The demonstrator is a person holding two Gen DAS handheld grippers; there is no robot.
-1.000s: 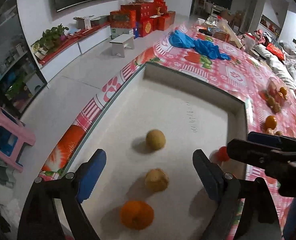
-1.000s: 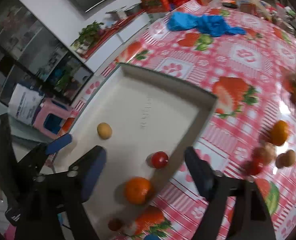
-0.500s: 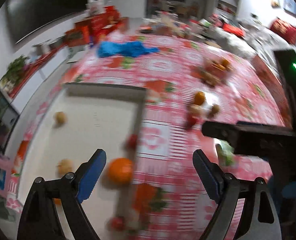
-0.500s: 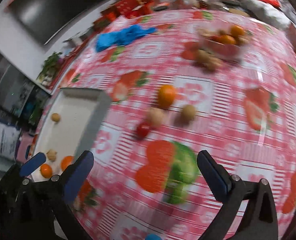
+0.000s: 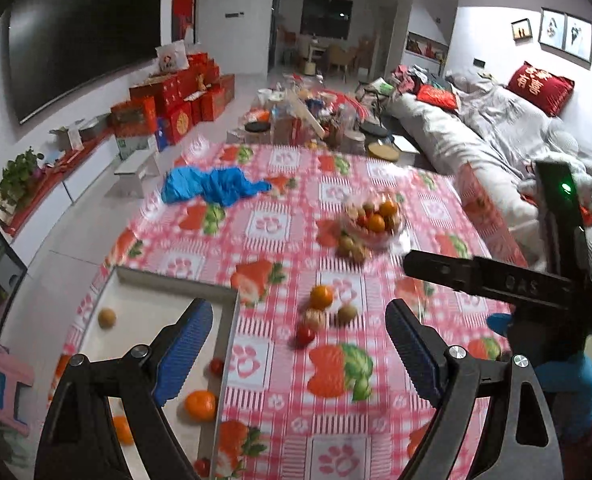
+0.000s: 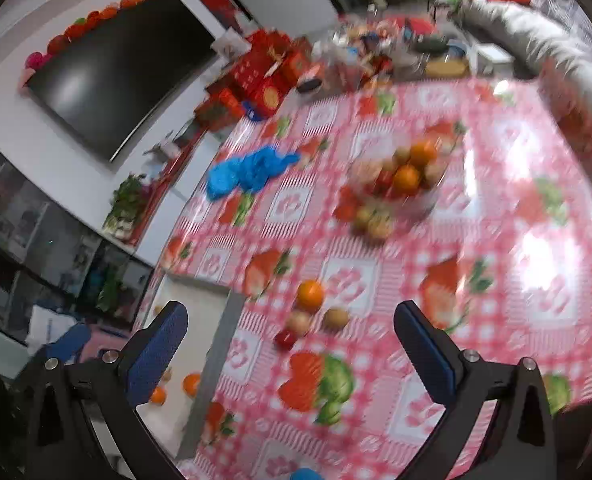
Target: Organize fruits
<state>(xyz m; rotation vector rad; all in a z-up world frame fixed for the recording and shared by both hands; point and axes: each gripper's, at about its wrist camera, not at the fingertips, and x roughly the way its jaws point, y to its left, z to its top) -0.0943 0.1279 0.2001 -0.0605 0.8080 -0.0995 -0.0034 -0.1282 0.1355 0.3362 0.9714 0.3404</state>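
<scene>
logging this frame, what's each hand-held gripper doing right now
Left hand-held gripper: open, holding nothing.
Right hand-held gripper: open, holding nothing.

Both wrist cameras look forward and down from above the near end of the tabletop (image 5: 376,200), toward the sofa and television. They share the loose fruit cluster (image 5: 322,312) (image 6: 310,312), fruit bowl (image 5: 376,216) and white tray (image 5: 151,300).
</scene>
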